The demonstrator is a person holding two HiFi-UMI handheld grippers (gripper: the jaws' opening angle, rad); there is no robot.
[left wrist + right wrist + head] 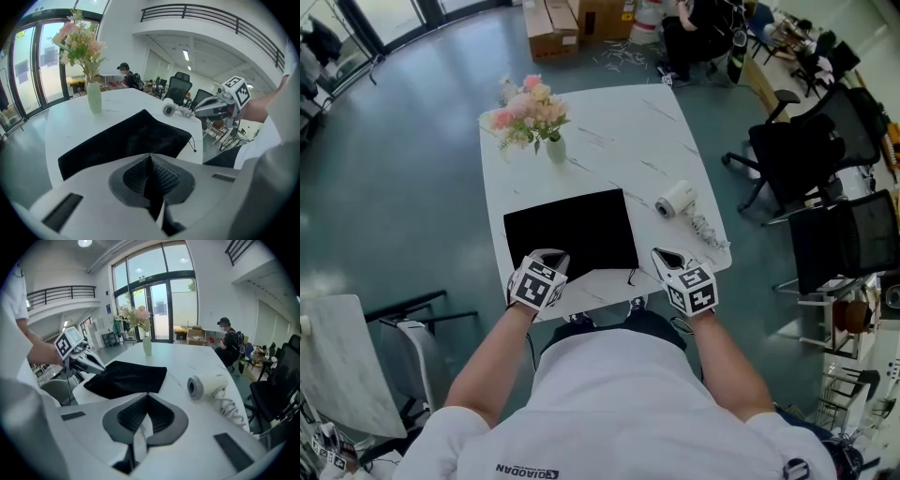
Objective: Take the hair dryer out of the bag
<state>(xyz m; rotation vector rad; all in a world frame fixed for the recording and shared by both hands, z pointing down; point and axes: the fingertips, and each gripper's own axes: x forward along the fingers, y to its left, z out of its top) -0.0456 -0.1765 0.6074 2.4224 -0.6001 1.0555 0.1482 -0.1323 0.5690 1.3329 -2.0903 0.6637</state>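
Hair dryer [679, 199] lies bare on the white worktop [619, 131], its coiled cord trailing toward the near side. It sits just right of the black bag [572, 230] and is not touching it. The bag lies flat and looks empty. Left tongs [549, 257] and right tongs [667, 256] are at the worktop's near edge, both fully closed with nothing gripped. Judgement: the removal is done and no step appears left.

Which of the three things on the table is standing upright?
The vase of flowers at the far left; the black bag lies flat and the white hair dryer lies on its side.
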